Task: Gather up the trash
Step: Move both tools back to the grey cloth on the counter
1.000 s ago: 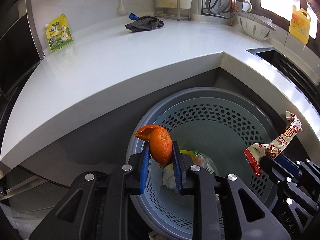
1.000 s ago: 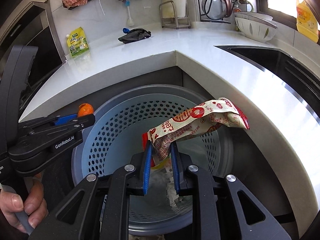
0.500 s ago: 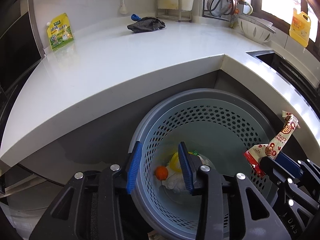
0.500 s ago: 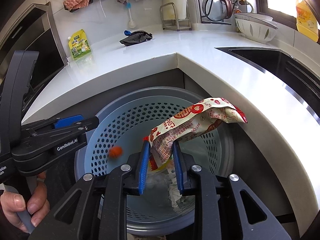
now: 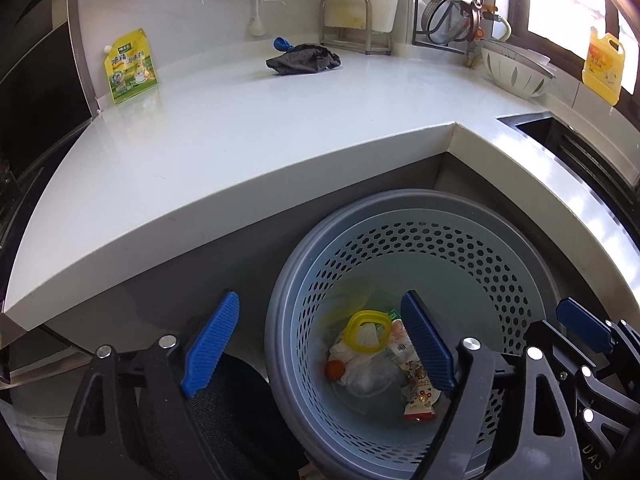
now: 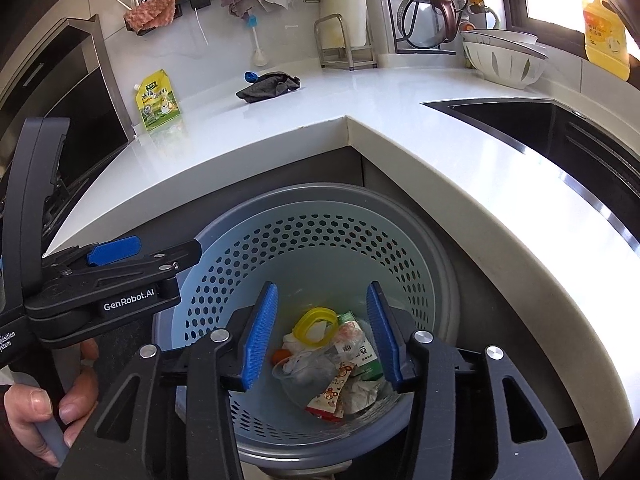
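A perforated blue-grey trash bin (image 5: 440, 236) (image 6: 304, 232) stands on the floor below the counter corner. At its bottom lie the orange peel (image 5: 335, 369) (image 6: 280, 356), the red-and-white snack wrapper (image 5: 420, 398) (image 6: 328, 396), a yellow ring (image 5: 366, 330) (image 6: 314, 320) and crumpled tissue. My left gripper (image 5: 320, 344) is open and empty above the bin's left rim. My right gripper (image 6: 324, 336) is open and empty above the bin. Each gripper also shows at the edge of the other's view.
The white L-shaped counter (image 5: 248, 140) (image 6: 400, 92) holds a dark cloth (image 5: 302, 60) (image 6: 266, 86), a yellow-green pouch (image 5: 128, 66) (image 6: 158, 100), a white colander (image 5: 516, 70) and a yellow bottle (image 5: 602, 68). A dark sink (image 6: 532, 120) lies to the right.
My left gripper opened and the orange peel fell into the bin. Then my right gripper opened and the snack wrapper dropped in too. Both jaws now stand wide.
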Available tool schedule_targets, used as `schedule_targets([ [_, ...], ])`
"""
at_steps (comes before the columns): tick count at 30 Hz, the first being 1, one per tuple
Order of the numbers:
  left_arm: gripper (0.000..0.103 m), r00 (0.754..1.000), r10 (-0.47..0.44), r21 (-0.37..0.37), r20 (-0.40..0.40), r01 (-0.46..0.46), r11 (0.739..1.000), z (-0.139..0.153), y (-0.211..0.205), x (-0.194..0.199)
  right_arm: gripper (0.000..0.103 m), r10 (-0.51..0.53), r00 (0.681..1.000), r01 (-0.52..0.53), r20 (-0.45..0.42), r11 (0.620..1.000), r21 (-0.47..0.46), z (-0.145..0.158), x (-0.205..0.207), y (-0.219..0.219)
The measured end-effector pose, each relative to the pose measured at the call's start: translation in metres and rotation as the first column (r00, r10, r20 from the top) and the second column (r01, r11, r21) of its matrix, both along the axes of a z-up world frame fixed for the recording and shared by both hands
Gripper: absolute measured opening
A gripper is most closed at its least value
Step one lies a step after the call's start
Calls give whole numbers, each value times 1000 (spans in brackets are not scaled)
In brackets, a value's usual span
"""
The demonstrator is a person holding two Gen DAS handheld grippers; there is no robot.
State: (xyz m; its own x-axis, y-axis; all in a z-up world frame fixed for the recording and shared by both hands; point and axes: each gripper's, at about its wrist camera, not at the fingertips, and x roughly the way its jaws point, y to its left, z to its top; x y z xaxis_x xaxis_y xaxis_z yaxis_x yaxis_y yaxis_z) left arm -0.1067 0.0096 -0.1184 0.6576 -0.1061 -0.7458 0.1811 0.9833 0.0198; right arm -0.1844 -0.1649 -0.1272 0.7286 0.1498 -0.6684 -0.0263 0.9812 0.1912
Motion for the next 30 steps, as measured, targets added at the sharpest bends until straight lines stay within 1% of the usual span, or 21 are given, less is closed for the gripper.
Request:
schedule_targets([
  [2, 89, 1000, 5, -5, 8, -5, 1000, 2, 3, 0, 50, 2, 1000, -2, 7, 1000, 5, 1, 0, 0],
  [4, 93, 1000, 12, -10, 15, -11, 1000, 5, 6, 1, 57, 1, 1000, -2, 17, 1000, 9, 3, 0, 0],
  [7, 96, 999, 28, -9, 37, -27, 1000, 10, 10, 2, 60, 0, 1000, 0, 28, 1000, 12, 7, 2, 1],
  [14, 96, 996, 65, -53, 60, -62, 997, 32, 23, 16, 68, -17, 999, 16, 52, 1000, 11, 26, 17, -2],
  [17, 96, 994, 78, -58, 82, -73, 996, 47, 27, 25, 69, -17, 997, 17, 72, 1000, 4, 41, 28, -2],
  [19, 96, 991, 88, -60, 97, -83, 995, 57, 30, 33, 74, -14, 996, 14, 88, 1000, 4, 52, 36, -1],
  [25, 96, 987, 106, -89, 118, -96, 991, 83, 38, 60, 80, -1, 993, 1, 122, 1000, 6, 79, 68, 3],
  [30, 97, 983, 128, -97, 131, -116, 988, 96, 46, 87, 81, 30, 991, -31, 131, 1000, 2, 95, 105, 12],
])
